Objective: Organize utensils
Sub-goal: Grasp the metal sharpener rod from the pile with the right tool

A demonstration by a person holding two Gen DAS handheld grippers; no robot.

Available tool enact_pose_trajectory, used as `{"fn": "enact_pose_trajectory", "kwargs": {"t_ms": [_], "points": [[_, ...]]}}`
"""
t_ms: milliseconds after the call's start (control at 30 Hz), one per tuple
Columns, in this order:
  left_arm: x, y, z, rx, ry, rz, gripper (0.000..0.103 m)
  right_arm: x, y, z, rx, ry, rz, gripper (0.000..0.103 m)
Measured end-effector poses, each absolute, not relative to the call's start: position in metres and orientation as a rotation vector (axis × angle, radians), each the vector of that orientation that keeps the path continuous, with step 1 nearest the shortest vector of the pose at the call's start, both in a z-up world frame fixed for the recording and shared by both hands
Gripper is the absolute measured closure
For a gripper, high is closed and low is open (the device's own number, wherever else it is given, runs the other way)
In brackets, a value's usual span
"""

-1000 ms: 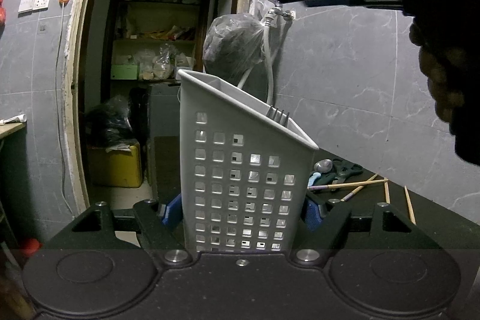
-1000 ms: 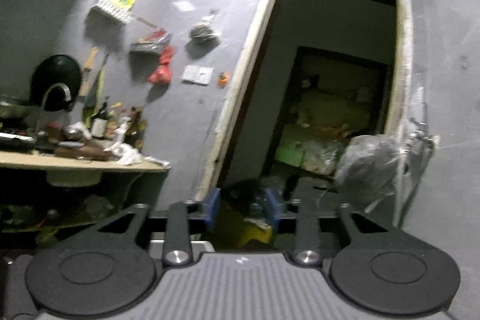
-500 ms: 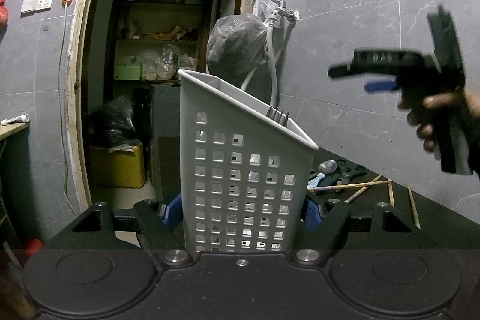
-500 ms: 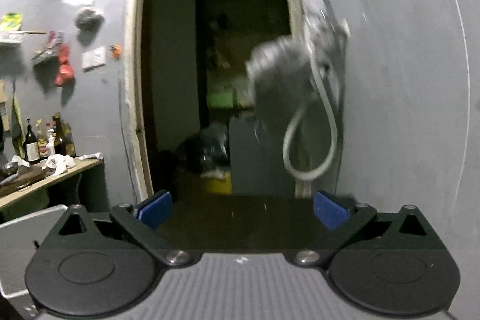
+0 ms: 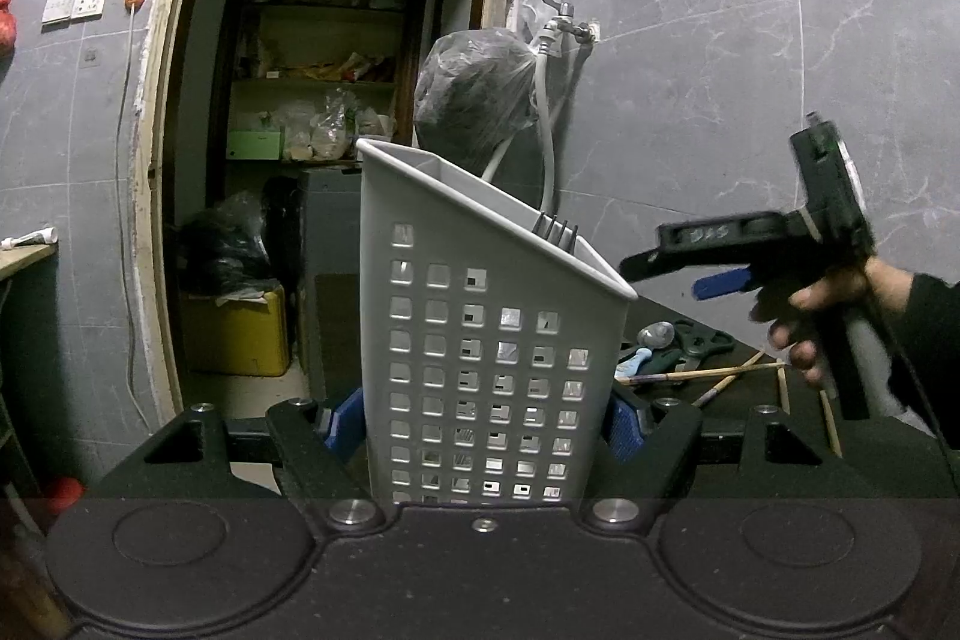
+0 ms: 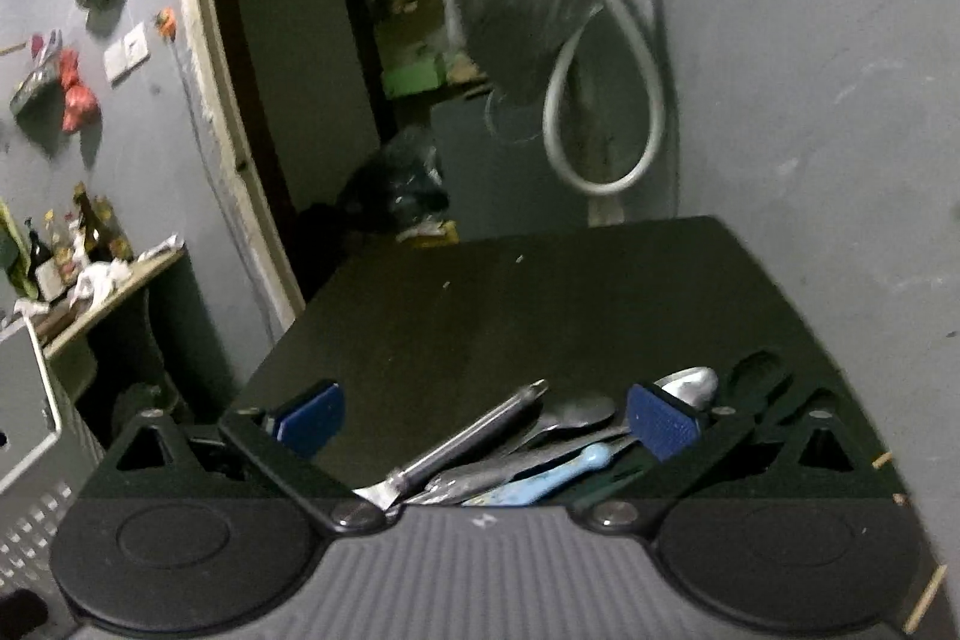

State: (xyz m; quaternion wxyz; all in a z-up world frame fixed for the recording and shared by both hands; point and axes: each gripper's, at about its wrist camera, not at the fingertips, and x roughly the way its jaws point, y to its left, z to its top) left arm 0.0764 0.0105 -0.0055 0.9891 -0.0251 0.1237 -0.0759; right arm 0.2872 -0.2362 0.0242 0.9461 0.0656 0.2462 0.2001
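Note:
My left gripper (image 5: 486, 421) is shut on a white perforated utensil holder (image 5: 480, 352), held upright; fork tines (image 5: 557, 225) stick out of its top. My right gripper (image 6: 486, 421) is open and empty, hovering low over a pile of utensils on the dark table: a metal-handled tool (image 6: 462, 445), spoons (image 6: 690, 383) and a light blue handle (image 6: 564, 469). In the left wrist view the right gripper (image 5: 690, 274) is to the right of the holder, above a spoon (image 5: 657, 334) and chopsticks (image 5: 708, 373).
The dark table (image 6: 540, 304) stands against a grey tiled wall. A black bag (image 5: 474, 100) and a hose (image 6: 606, 112) hang from a tap behind it. A doorway (image 5: 324, 100) opens to a pantry. The holder's edge (image 6: 24, 436) shows at far left.
My right gripper has come down from high above the holder to just over the utensil pile, and its jaws have opened wide. My left gripper has kept still on the holder.

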Motion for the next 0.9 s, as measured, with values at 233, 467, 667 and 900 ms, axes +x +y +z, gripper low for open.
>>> {"fn": "enact_pose_trajectory", "kwargs": {"t_ms": [233, 467, 667, 900], "points": [[0.077, 0.013, -0.006, -0.051, 0.248, -0.154, 0.026, 0.311, -0.19, 0.016, 0.119, 0.555, 0.47, 0.001], [0.076, 0.015, -0.006, -0.054, 0.247, -0.155, 0.026, 0.333, -0.169, 0.007, 0.135, 0.613, 0.459, 0.001], [0.076, 0.016, -0.006, -0.056, 0.247, -0.158, 0.026, 0.35, -0.163, -0.005, 0.177, 0.684, 0.382, 0.014], [0.076, 0.016, -0.006, -0.056, 0.247, -0.157, 0.026, 0.356, -0.163, -0.021, 0.155, 0.732, 0.308, 0.047]]}}
